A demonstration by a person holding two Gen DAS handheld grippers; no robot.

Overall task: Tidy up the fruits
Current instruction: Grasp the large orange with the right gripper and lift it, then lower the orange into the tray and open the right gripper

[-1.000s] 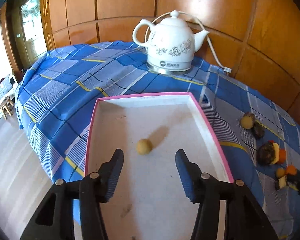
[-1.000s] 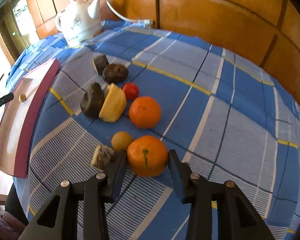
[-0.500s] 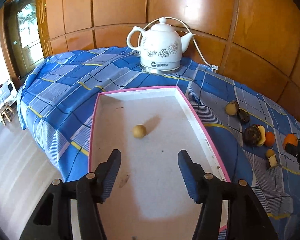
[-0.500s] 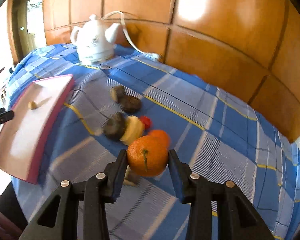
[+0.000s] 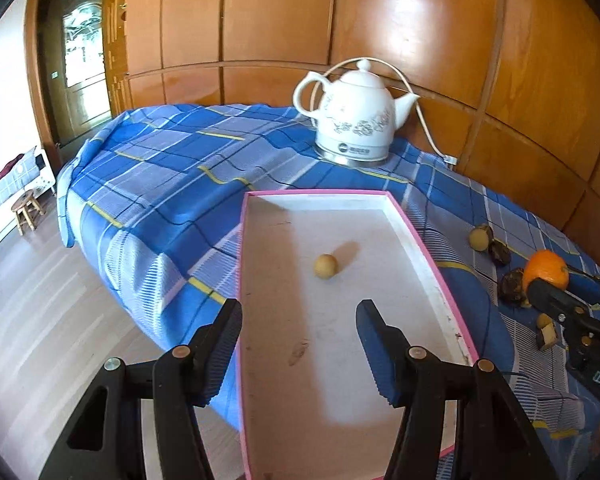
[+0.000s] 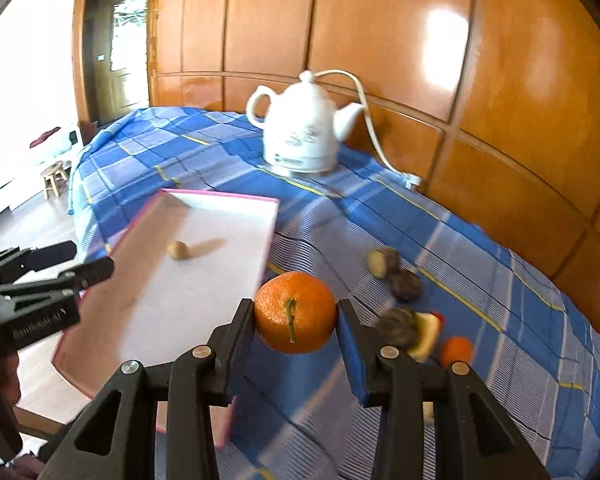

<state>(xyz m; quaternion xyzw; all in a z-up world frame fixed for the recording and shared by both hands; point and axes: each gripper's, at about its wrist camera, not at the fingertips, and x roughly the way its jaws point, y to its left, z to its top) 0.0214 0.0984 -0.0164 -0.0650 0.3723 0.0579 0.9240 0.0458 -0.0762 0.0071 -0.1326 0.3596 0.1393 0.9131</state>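
My right gripper (image 6: pixel 296 316) is shut on an orange (image 6: pixel 295 312) and holds it in the air beside the right rim of the pink-edged white tray (image 6: pixel 204 296). The orange also shows in the left wrist view (image 5: pixel 547 267). One small tan round fruit (image 5: pixel 325 266) lies in the tray (image 5: pixel 420 236). My left gripper (image 5: pixel 298 332) is open and empty above the near part of the tray. More fruits lie on the blue checked cloth to the right: dark brown ones (image 6: pixel 406 285), a yellow piece (image 6: pixel 426 336), a second orange (image 6: pixel 455 351).
A white electric kettle (image 5: pixel 354 122) with a cord stands at the back of the table by the wooden wall. The table's left edge drops to a wooden floor with a small stool (image 5: pixel 27 210).
My right gripper has lifted the orange off the cloth and carried it left toward the tray. My left gripper has drawn back from the tray, still open.
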